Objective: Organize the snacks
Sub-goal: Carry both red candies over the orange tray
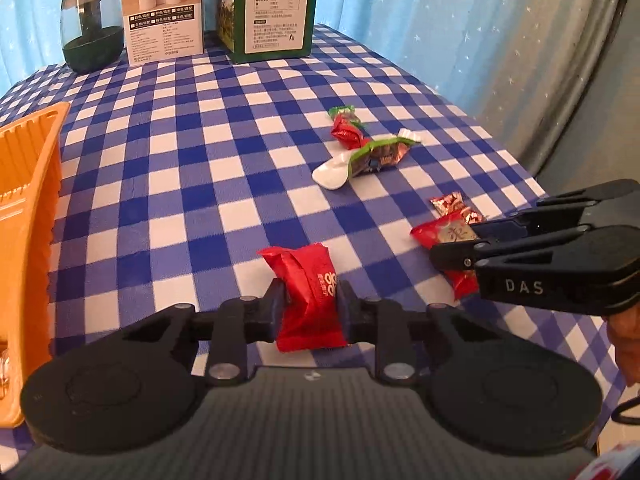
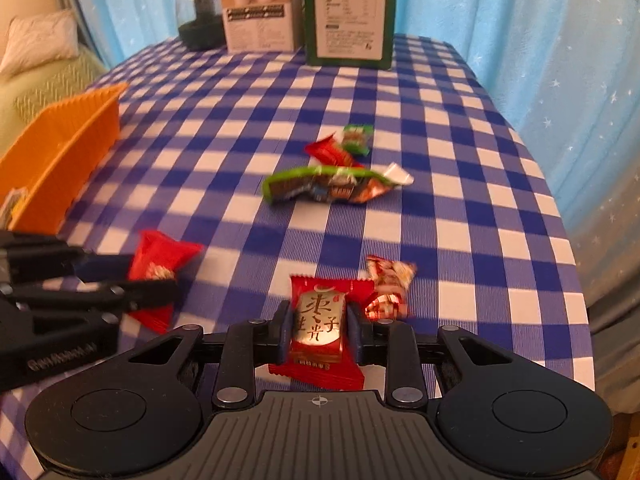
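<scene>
1. Blue-and-white checked tablecloth [image 1: 192,184] covers the table in front of a pale blue starred curtain [image 2: 520,40]; you work low over it with both tools angled down.
2. Nearest you, your left gripper [image 1: 311,304] is clamped on a plain red foil snack packet [image 1: 308,292], and your right gripper [image 2: 318,330] grips a red packet with a gold label [image 2: 318,320]. Both packets sit at table level.
3. Each hold is on soft, crinkled wrapper, so I judge a packet could slide out if you swing fast.
4. A small red-and-silver patterned sweet [image 2: 390,288] lies just beside the right pads; lifting carelessly may drag it along.
5. Farther out lie a green-edged wrapper [image 2: 328,184] and a red-and-green candy [image 2: 340,144], not yet collected.
6. Your orange ribbed plastic basket [image 1: 36,184] stands at the left edge; the two tools are close together and could collide on the way there.
7. Only the left view shows a white plastic spoon [image 1: 332,174] under the green-edged wrapper; only the right view shows a cushion [image 2: 40,40] beyond the table.
</scene>
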`<action>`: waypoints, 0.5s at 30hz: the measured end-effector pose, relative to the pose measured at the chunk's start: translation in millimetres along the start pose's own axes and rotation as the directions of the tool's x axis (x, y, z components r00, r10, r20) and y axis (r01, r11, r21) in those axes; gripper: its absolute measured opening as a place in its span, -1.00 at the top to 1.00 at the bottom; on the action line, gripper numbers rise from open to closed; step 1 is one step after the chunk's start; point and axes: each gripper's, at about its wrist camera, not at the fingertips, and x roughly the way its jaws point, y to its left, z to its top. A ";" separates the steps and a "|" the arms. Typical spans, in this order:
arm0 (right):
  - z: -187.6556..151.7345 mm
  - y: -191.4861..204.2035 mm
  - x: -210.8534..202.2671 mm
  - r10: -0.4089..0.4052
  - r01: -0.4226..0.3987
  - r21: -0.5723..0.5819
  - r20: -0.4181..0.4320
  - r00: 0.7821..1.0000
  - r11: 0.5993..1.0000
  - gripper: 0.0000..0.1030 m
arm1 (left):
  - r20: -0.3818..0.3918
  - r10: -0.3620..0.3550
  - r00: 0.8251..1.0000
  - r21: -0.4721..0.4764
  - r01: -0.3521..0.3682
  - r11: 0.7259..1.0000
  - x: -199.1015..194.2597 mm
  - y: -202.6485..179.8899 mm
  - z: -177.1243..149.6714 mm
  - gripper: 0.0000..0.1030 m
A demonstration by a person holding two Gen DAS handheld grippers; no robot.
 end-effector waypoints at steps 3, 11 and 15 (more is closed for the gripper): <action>-2.8 1.9 2.7 -0.009 0.009 0.000 -0.009 1.000 1.000 0.43 | -0.006 0.001 1.000 -0.008 -0.001 1.000 0.2 1.5 -3.0 0.53; -3.6 4.3 4.2 -0.029 0.029 -0.007 -0.017 0.999 1.000 0.45 | -0.001 -0.001 1.000 -0.012 0.001 1.000 0.3 1.9 -3.5 0.53; -0.1 -0.1 -8.2 -0.018 0.018 0.031 0.007 1.000 0.999 0.46 | 0.018 -0.013 1.000 -0.020 0.014 1.000 -10.6 3.2 -1.9 0.53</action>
